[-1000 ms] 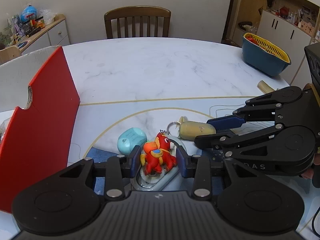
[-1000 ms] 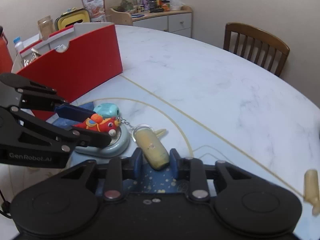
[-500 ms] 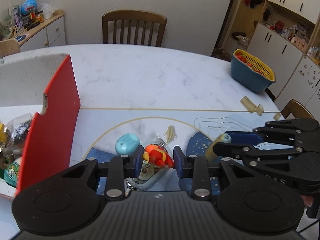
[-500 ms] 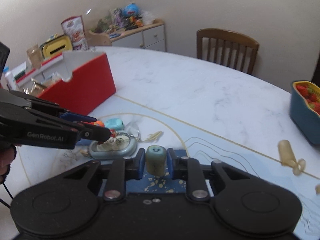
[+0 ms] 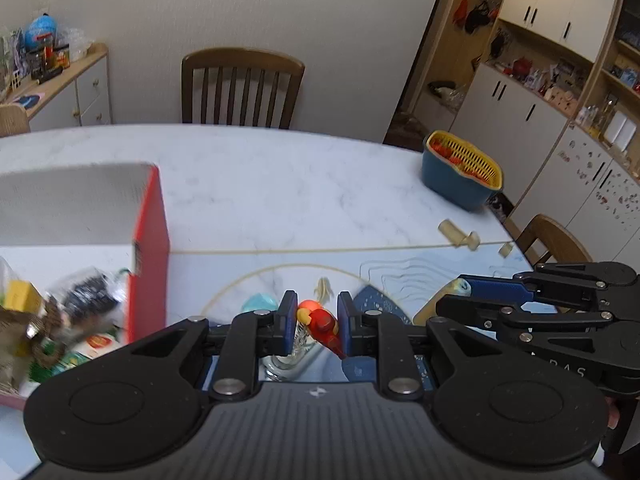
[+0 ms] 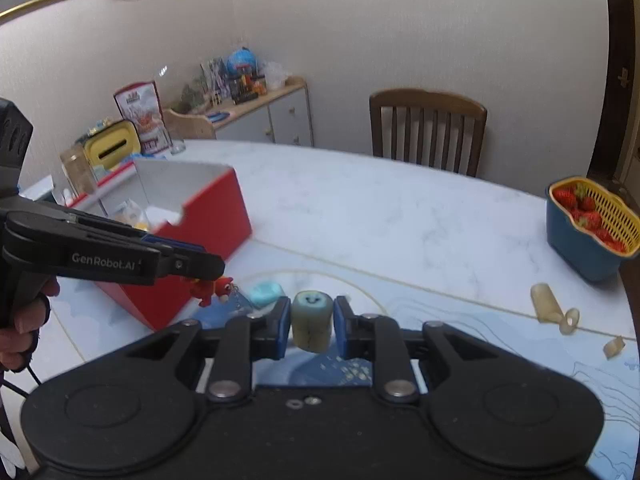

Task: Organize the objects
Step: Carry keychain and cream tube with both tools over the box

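Note:
My left gripper is shut on a red and orange toy figure keychain and holds it above the table; it also shows in the right wrist view, hanging from the left gripper. My right gripper is shut on a yellowish cylinder toy with a blue smiley end; it shows in the left wrist view at the right. A red open box with several packets inside stands at the left. A light blue toy lies on the table.
A blue basket with a yellow strainer of strawberries stands at the table's right edge. Pale beige pieces lie near it. A glass dish sits under the left gripper. A wooden chair stands behind the table.
Both grippers have lifted their toys well above the table. The left gripper with the red figure has moved toward the red box, whose inside now shows.

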Action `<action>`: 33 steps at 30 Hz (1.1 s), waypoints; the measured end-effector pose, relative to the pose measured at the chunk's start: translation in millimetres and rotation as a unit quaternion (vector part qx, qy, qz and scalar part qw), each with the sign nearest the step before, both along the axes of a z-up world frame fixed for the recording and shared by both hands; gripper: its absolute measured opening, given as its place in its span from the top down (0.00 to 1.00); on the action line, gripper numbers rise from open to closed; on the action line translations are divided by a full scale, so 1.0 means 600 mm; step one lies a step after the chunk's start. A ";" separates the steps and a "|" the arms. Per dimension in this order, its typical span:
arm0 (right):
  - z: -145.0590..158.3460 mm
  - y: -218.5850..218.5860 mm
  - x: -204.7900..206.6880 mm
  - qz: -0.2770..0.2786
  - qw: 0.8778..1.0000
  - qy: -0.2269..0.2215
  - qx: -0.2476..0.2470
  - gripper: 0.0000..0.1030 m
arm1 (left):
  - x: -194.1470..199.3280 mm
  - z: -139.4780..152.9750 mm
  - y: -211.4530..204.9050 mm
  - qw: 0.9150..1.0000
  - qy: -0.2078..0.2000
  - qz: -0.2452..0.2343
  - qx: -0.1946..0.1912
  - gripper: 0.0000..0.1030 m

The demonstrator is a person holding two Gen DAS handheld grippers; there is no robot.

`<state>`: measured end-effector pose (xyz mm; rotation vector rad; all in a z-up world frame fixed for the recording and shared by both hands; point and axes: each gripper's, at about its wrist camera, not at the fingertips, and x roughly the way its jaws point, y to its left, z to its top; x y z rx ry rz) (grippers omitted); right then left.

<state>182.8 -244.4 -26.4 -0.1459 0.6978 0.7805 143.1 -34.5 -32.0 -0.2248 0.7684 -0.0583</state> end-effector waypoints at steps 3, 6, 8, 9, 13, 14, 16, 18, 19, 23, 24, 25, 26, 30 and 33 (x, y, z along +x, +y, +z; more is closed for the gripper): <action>0.022 0.019 -0.014 -0.001 1.000 -0.009 0.007 0.80 | -0.009 0.026 0.020 1.000 -0.012 -0.007 0.006 0.80; 0.039 0.045 -0.024 -0.004 1.000 -0.018 0.008 0.80 | -0.015 0.049 0.043 1.000 -0.024 -0.011 0.014 0.80; 0.050 0.064 -0.029 -0.005 1.000 -0.023 0.008 0.80 | -0.018 0.062 0.059 0.999 -0.031 -0.014 0.015 0.80; 0.055 0.074 -0.031 -0.005 1.000 -0.024 0.009 0.80 | -0.020 0.069 0.068 0.999 -0.034 -0.015 0.017 0.80; 0.074 0.114 -0.037 -0.004 0.999 -0.031 0.017 0.80 | -0.027 0.090 0.110 0.999 -0.041 -0.014 0.021 0.80; 0.079 0.125 -0.038 -0.003 0.999 -0.033 0.021 0.80 | -0.028 0.095 0.122 0.999 -0.043 -0.013 0.022 0.80; 0.088 0.146 -0.040 0.000 0.999 -0.035 0.027 0.80 | -0.031 0.106 0.147 0.999 -0.048 -0.009 0.023 0.80; 0.093 0.169 -0.043 0.003 0.999 -0.037 0.031 0.80 | -0.036 0.114 0.171 0.998 -0.052 -0.005 0.028 0.80; 0.096 0.181 -0.045 0.006 0.999 -0.039 0.033 0.80 | -0.039 0.118 0.183 0.998 -0.054 -0.002 0.031 0.80; 0.102 0.229 -0.054 0.020 0.998 -0.045 0.038 0.80 | -0.049 0.126 0.231 0.998 -0.057 0.011 0.038 0.80; 0.103 0.241 -0.055 0.024 0.998 -0.046 0.039 0.80 | -0.051 0.126 0.243 0.998 -0.055 0.015 0.039 0.80; 0.103 0.254 -0.057 0.029 0.998 -0.046 0.038 0.80 | -0.053 0.126 0.255 0.998 -0.053 0.018 0.039 0.80; 0.102 0.268 -0.059 0.032 0.998 -0.046 0.036 0.80 | -0.055 0.124 0.266 0.998 -0.052 0.022 0.039 0.80; 0.088 0.315 -0.063 0.045 0.998 -0.039 0.028 0.80 | -0.061 0.112 0.306 0.997 -0.041 0.036 0.046 0.80; 0.073 0.348 -0.066 0.053 0.998 -0.033 0.017 0.80 | -0.059 0.100 0.336 0.997 -0.031 0.045 0.049 0.80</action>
